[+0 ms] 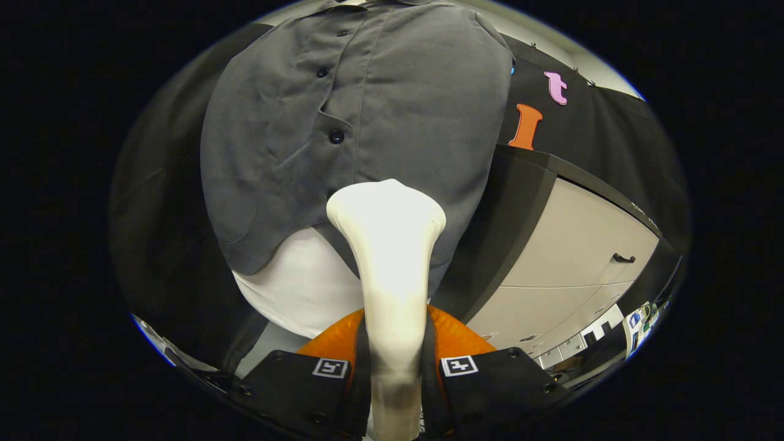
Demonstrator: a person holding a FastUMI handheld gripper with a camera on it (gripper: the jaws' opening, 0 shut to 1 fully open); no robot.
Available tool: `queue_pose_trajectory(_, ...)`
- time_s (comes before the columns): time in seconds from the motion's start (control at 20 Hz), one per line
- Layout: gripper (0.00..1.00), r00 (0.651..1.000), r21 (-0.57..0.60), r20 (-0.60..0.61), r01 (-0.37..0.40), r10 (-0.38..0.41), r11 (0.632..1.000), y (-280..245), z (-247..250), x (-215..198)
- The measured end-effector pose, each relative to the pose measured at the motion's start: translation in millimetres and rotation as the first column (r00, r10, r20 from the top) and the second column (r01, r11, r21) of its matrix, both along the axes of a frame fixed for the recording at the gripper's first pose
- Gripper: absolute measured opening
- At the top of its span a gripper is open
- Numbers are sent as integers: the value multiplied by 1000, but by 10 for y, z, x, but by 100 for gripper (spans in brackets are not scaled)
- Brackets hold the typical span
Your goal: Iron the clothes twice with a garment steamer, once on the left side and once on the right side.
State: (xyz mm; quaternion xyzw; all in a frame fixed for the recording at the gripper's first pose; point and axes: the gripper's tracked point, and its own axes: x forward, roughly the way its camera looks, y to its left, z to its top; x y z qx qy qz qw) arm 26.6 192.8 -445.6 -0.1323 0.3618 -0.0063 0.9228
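Between the gripper [395,367] fingers sits the garment steamer [389,257], both clamped tight on its handle, its head at the lower hem of the grey shirt [367,110], just right of the button placket. Best bet: keep the head flat, glide slowly upward, staying off the buttons.
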Motion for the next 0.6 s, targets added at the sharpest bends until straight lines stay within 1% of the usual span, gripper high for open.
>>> queue_pose_trajectory(0.15, 41, 999, 21, 48, 2, -3, 1000, 67, 201, 29)
queue_pose_trajectory(0.25, 41, 993, 45, 114, 0, -5, 999, 177, 500, 138)
queue_pose_trajectory(0.35, 41, 983, 69, 183, -31, 18, 997, 347, 859, 301)
queue_pose_trajectory(0.45, 41, 964, 90, 261, -71, 45, 993, 568, 1242, 549)
queue_pose_trajectory(0.6, 41, 925, 93, 369, -134, 91, 987, 902, 1909, 872)
